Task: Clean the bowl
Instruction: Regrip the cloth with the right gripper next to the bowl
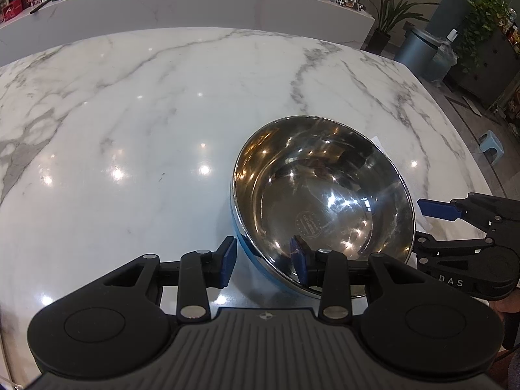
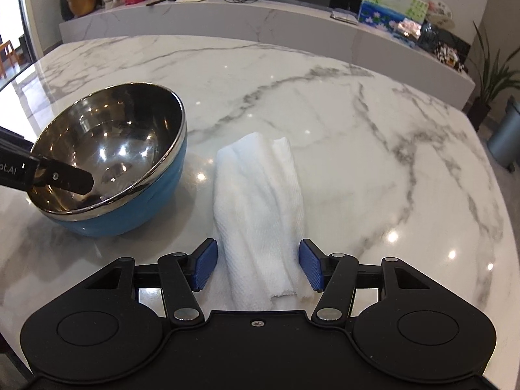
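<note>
Blue-walled, steel-lined round bowl on white marble surface. Left gripper fingers spread, straddling its near rim. Right gripper fingers spread, flanking folded white cloth, unclamped.

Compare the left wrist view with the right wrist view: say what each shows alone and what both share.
Left wrist only: the left hand-held gripper open, straddling the bowl's near rim, one finger inside, one outside. Right wrist only: the white cloth lying between the open right hand-held gripper's fingers, beside the bowl. Both: the steel bowl with its blue outside, on the marble table.
</note>
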The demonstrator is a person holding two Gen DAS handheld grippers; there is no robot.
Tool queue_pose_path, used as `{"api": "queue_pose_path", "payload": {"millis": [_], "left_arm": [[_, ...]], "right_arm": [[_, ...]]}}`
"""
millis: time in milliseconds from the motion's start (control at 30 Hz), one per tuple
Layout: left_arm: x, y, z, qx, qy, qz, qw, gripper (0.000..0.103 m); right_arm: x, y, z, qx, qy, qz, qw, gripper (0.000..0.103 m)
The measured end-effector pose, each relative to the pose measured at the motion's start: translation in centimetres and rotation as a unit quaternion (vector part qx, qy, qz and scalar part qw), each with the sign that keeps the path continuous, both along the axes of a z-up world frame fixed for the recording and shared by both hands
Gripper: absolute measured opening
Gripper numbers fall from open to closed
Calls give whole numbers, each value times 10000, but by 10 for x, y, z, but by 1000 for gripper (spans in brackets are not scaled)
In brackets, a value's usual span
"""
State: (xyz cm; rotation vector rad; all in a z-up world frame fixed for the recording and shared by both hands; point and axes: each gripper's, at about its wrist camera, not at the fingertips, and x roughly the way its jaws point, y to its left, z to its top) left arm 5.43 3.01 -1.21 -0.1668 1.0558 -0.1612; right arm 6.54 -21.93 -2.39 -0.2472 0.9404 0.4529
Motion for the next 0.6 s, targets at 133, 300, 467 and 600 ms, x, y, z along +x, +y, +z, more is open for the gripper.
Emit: {"api": "queue_pose_path", "payload": {"millis": [133, 300, 467, 600], "left_arm": [[-1, -11, 1, 49, -13, -58, 10000, 34], [-2, -10, 2, 106, -17, -93, 9999, 34], [-3, -7, 2, 147, -28, -112, 9998, 34], [-4, -3, 4, 188, -65, -163, 9997, 34]], "right_arm": [[-1, 0, 0, 38, -7, 4, 10000, 49], [-3, 4, 1, -4, -67, 58, 10000, 33], [-6, 13, 1, -172, -226, 166, 9995, 19], [-9, 21, 3, -344, -396, 244, 9983, 15]]}}
